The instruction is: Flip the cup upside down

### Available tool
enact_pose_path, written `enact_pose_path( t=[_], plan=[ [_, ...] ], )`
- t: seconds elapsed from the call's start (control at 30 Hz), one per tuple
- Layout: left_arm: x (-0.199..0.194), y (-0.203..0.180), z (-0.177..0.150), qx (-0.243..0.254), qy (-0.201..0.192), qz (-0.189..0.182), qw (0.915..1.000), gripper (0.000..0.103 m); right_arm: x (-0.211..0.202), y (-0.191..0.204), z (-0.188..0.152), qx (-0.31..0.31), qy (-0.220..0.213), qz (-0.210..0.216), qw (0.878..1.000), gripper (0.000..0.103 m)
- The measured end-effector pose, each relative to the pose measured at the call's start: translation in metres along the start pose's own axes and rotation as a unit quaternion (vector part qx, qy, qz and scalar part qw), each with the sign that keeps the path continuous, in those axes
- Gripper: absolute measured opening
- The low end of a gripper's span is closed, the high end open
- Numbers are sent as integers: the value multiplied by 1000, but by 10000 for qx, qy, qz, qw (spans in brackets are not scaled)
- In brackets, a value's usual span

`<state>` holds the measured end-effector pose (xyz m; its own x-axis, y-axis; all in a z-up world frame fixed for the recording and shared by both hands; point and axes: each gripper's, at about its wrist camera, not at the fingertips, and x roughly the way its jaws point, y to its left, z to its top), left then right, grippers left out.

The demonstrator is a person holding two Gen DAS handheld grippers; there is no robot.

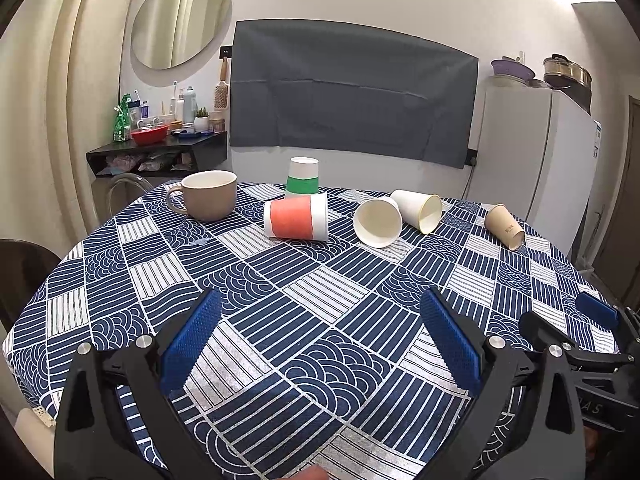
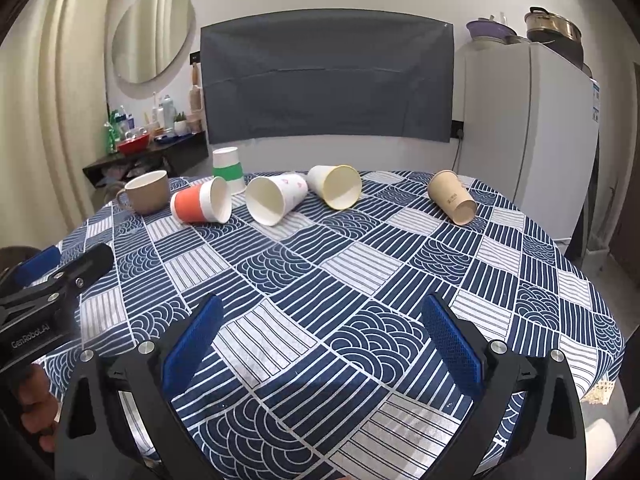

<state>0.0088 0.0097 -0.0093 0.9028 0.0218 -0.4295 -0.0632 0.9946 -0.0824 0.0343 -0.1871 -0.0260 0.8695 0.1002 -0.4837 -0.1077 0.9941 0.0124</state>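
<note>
Several paper cups lie on their sides at the far part of the patterned table: an orange-banded cup point(image 1: 296, 221) point(image 2: 201, 206), a white cup point(image 1: 377, 221) point(image 2: 275, 197), a yellow-rimmed white cup point(image 1: 418, 209) point(image 2: 336, 185) and a brown cup point(image 1: 505, 226) point(image 2: 452, 197). A green-banded cup point(image 1: 303, 176) point(image 2: 228, 169) stands upside down behind them. A beige mug point(image 1: 208, 200) point(image 2: 147, 192) stands upright at the left. My left gripper point(image 1: 320, 312) is open and empty, well short of the cups. My right gripper point(image 2: 322, 316) is open and empty too.
The round table has a blue and white cloth point(image 1: 320, 300) point(image 2: 360, 272). A fridge point(image 1: 532, 168) point(image 2: 532, 140) stands at the back right. A dark shelf with bottles and a red bowl point(image 1: 160, 148) point(image 2: 148, 152) is at the back left. Each gripper shows at the other view's edge.
</note>
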Motion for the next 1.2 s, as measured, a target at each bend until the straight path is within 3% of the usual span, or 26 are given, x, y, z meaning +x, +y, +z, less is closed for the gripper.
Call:
enact_pose_path(
  t=[1.2],
  plan=[
    [7, -3, 0, 78, 63, -29, 9999, 97, 10, -5, -2, 69, 223, 117, 9997, 95]
  ],
)
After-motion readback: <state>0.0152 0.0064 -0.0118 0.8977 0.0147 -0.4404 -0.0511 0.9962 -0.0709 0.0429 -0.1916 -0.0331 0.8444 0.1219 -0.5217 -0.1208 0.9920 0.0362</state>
